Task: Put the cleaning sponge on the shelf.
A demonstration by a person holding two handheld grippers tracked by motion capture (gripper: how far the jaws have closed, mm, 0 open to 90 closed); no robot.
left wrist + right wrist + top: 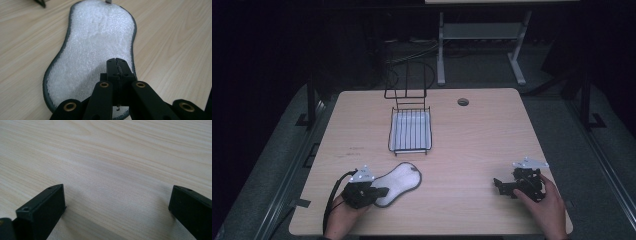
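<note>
My left gripper [379, 191] pinches the near end of the cloth pad [401, 181], which lies flat on the desk [472, 140] toward 1 o'clock. The wire rack [410, 131] stands at 12, near the pad's far edge. My right gripper [117, 207] rests wide over bare wood near the right edge.

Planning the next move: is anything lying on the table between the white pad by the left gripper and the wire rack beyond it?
Nothing visible: bare table lies between the white pad and the wire rack. The left gripper is already at the pad's near end, shut.
</note>
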